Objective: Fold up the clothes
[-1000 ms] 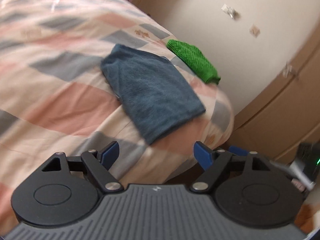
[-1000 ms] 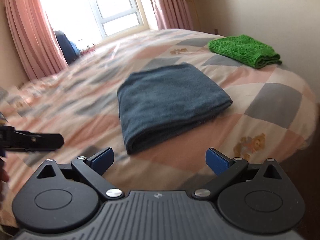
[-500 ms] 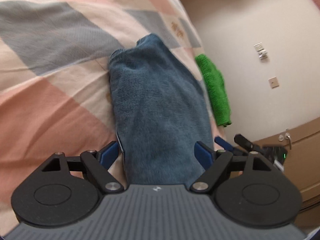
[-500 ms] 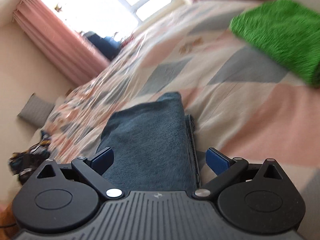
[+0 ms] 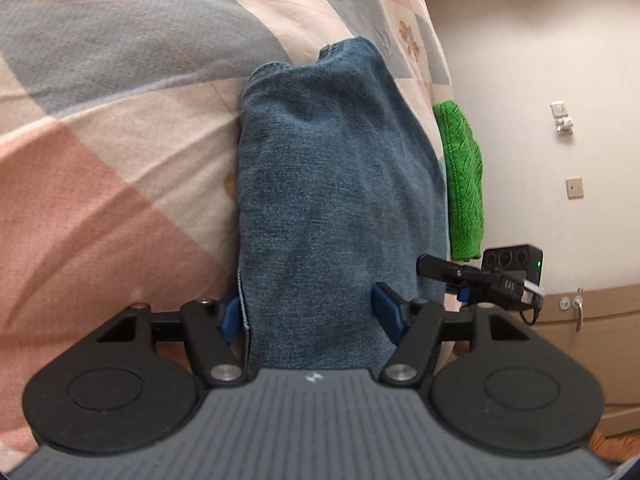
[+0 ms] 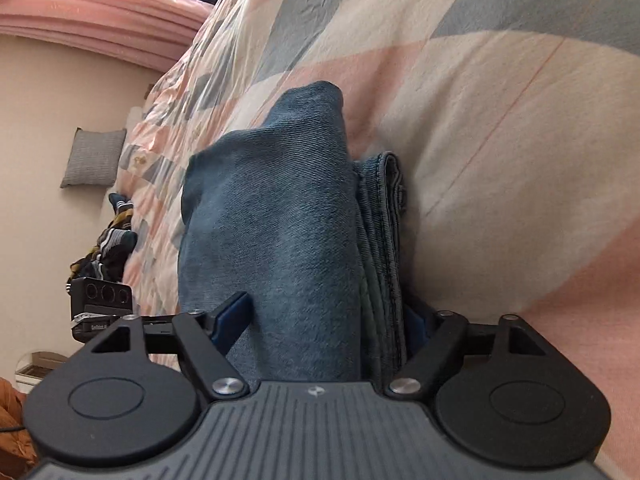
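A stack of folded blue jeans (image 5: pixel 336 200) lies on the checked bedspread (image 5: pixel 100 160). Both views are rolled sideways, so each gripper has one finger under the stack and one over it. My left gripper (image 5: pixel 308 314) is closing across one end, and its blue pads (image 5: pixel 386 312) touch the denim on both sides. My right gripper (image 6: pixel 324 318) is closing across the other end of the jeans (image 6: pixel 276 240). Its upper pad (image 6: pixel 234 316) rests against the cloth, while its lower pad is partly hidden under the layered edges. My right gripper's camera block (image 5: pixel 512 264) shows past the stack.
A folded green knit (image 5: pixel 464 184) lies farther along the bed by the wall. A wooden cabinet (image 5: pixel 592 320) stands beyond the bed's edge. In the right wrist view are a grey cushion (image 6: pixel 94 158), a heap of dark clothes (image 6: pixel 112 248) and a pink curtain (image 6: pixel 100 12).
Both grippers came down and in from well short of the jeans, rolled sideways and now straddle opposite ends of the stack. Their jaws have narrowed onto the denim.
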Available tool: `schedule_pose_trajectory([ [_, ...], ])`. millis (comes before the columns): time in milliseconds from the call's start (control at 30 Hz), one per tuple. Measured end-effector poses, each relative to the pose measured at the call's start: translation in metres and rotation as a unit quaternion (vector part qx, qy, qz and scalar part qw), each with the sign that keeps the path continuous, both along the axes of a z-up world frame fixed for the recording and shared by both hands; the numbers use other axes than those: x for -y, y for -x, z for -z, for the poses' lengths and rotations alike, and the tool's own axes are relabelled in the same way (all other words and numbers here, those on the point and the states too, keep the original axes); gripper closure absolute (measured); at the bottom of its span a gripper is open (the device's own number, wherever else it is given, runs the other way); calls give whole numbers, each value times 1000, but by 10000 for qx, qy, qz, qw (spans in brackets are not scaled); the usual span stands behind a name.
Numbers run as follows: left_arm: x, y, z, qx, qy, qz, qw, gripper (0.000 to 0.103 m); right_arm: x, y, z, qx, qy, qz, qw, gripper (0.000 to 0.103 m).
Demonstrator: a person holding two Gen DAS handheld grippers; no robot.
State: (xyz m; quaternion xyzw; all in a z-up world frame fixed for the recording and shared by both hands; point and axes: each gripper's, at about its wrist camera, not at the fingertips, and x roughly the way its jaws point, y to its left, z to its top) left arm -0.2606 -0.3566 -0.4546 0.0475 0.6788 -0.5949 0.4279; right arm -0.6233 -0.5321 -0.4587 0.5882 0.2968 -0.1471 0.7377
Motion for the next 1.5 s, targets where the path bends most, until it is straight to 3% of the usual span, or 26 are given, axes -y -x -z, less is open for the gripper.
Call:
schedule_pose_trajectory([
  [100, 6, 1, 3, -9, -113, -10, 9999, 42, 5, -12, 0, -89, 14, -230, 9997, 18],
  [233, 14, 4, -10, 260, -294, 103, 9992, 52, 5, -12, -7, -248, -348, 43, 9991, 47],
  [333, 23, 6, -31, 417, -358, 396, 9977, 59, -9, -4, -26, -304, -352, 400, 9981, 62],
  [467, 51, 10, -68, 659, -161, 978, 9929, 60, -47, 18, -52, -162, -380, 1198, 9919, 64],
  [567, 84, 22, -86, 831, -61, 1519, 9849, 60, -75, 43, -56, 46, -536, 2069, 9769, 64],
  [767, 176, 82, -119, 1053, 283, 2651, 9580, 60, -114, 87, -69, 510, -576, 3657, 9275, 65],
  [900, 258, 145, -143, 1112, 718, 3412, 9306, 60, -109, 122, -89, 745, -244, 4462, 8915, 65],
  [1100, 386, 260, -169, 1040, 1434, 4277, 8864, 60, -66, 185, -117, 997, 428, 5541, 8254, 65],
  [1233, 460, 333, -173, 981, 1778, 4784, 8544, 60, -36, 215, -125, 1006, 757, 6212, 7735, 65],
  [1333, 508, 375, -163, 890, 1775, 4989, 8436, 59, -15, 226, -110, 1070, 753, 6624, 7377, 65],
  [1433, 535, 403, -150, 911, 1719, 5122, 8365, 59, 3, 236, -88, 1179, 627, 6860, 7152, 65],
  [1500, 546, 414, -136, 926, 1693, 5217, 8310, 59, 17, 244, -77, 1192, 558, 6950, 7069, 65],
])
